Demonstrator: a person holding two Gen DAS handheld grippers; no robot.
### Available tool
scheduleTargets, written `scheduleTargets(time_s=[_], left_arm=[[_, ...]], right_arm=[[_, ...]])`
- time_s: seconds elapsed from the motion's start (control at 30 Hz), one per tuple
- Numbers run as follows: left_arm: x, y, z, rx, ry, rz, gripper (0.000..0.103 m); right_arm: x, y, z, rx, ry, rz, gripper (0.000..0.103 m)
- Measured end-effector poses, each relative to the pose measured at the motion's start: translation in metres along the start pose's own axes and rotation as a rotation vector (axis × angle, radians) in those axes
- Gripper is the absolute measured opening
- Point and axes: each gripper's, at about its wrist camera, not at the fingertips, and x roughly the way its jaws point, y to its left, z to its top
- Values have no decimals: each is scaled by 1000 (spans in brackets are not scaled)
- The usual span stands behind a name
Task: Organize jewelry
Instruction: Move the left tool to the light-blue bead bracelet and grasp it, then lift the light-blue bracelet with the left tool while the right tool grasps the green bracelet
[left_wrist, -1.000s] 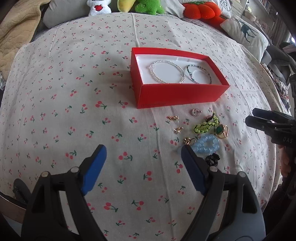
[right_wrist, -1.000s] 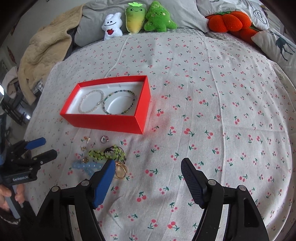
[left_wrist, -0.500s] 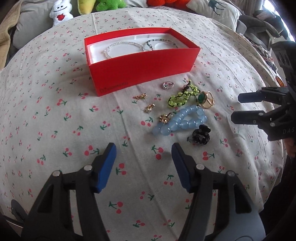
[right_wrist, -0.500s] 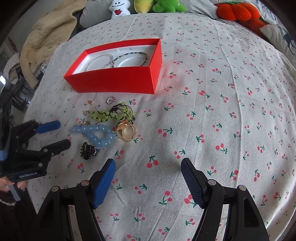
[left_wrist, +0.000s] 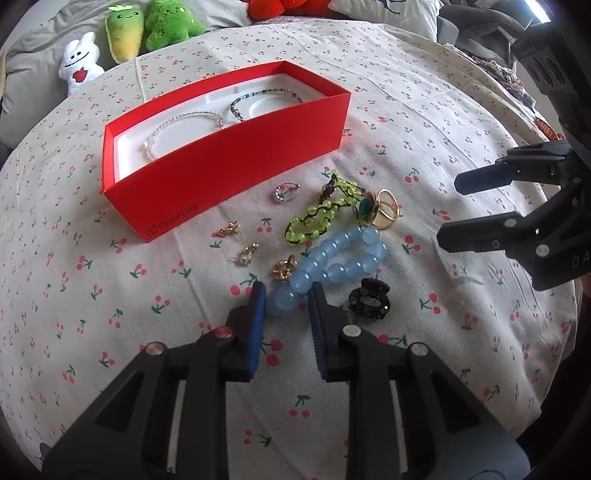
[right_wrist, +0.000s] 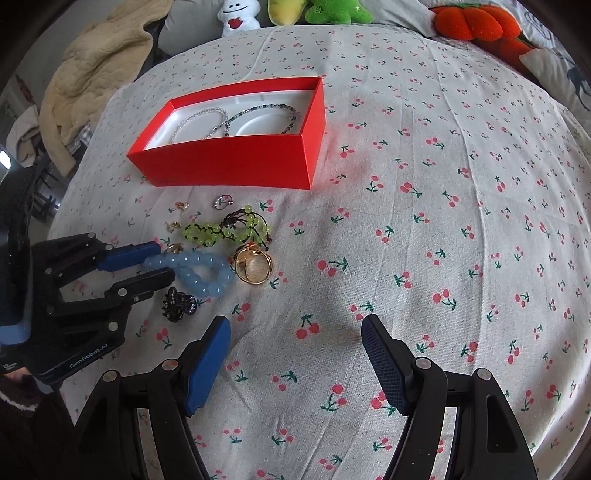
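One blue bracelet (left_wrist: 334, 258), at five o'clock from the box (left_wrist: 236, 162), sits pinched by its end bead in the just-closed left gripper (left_wrist: 286, 299); the right gripper (right_wrist: 295, 336) hangs spread. That round bead could slip out.

Bed covered by a pale sheet (right_wrist: 443, 221) printed with small red cherries. Grey pillows (right_wrist: 192, 22) at the far edge, lined with soft toys: white (left_wrist: 79, 70), yellow-green (left_wrist: 123, 33), green (left_wrist: 170, 26), orange (right_wrist: 476, 22). Beige quilted blanket (right_wrist: 85, 85) heaped at one corner. Soft daylight throughout.
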Motion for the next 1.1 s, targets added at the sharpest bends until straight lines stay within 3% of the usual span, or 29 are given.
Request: scheduleTargets(time_s=[0.23,0.47,0.63,0.9,1.1], left_arm=[[-7,-2,-2,-15,-9,5,12],[-38,1,-1,-57,-69,-15,12],[-61,11,-5,-116,-100,-27,12],[-77,36,-11,-259,-85,-18,12],[-75,50,-15,-329,-63,-8,12]], right_arm=[[-1,1,1,3,-2,-4,74],[0,1,10,13,-12,-4,74],[1,3,18,22,-24,-4,74],[7,7,39,58,-33,38,74],[24,7,58,112,-4,61,57]])
